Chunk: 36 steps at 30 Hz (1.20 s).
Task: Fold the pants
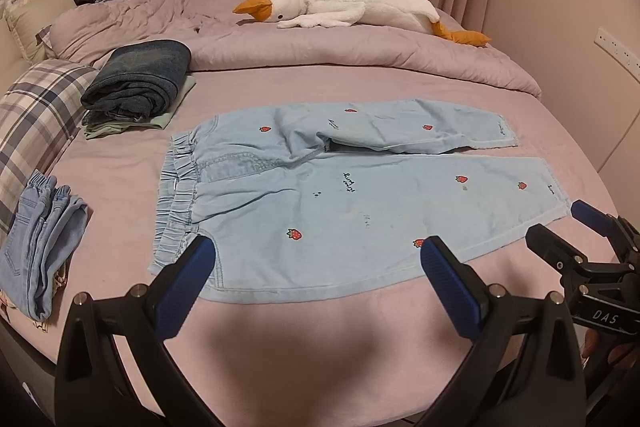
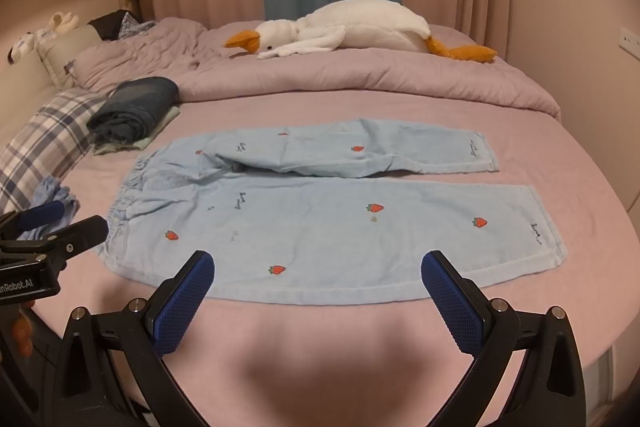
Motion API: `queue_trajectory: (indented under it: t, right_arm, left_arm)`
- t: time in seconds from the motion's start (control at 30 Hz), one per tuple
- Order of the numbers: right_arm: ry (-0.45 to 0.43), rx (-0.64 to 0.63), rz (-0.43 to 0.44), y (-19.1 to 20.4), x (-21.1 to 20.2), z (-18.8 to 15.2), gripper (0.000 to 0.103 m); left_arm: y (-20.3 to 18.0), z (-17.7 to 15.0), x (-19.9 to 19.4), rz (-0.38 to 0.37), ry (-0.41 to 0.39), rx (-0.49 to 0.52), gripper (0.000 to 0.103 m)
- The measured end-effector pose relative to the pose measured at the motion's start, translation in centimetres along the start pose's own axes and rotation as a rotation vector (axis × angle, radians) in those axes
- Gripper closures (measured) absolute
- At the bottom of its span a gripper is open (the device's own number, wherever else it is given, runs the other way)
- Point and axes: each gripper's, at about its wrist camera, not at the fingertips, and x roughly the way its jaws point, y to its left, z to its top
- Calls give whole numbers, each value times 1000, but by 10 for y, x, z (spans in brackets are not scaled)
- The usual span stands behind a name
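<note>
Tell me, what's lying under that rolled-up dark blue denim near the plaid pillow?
Under the dark denim bundle lies a folded pale green garment, only its edges peeking out. Both rest on the pink bed sheet. Anything else beneath the bundle is covered from view.

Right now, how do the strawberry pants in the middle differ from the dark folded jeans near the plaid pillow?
The strawberry pants are pale blue; the dark folded jeans are deep navy. The strawberry pants lie spread flat with both legs out; the dark folded jeans sit in a thick bundle on a green garment. Both rest on the pink bed sheet, untouched by either gripper.
</note>
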Motion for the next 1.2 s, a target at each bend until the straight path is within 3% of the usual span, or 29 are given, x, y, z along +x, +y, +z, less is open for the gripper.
queue_trajectory:
  t: [1.2]
  right_arm:
    - [8,-8,4,6,1,-2,0]
  left_arm:
    - [-3,-5,3,-17,13,3,0]
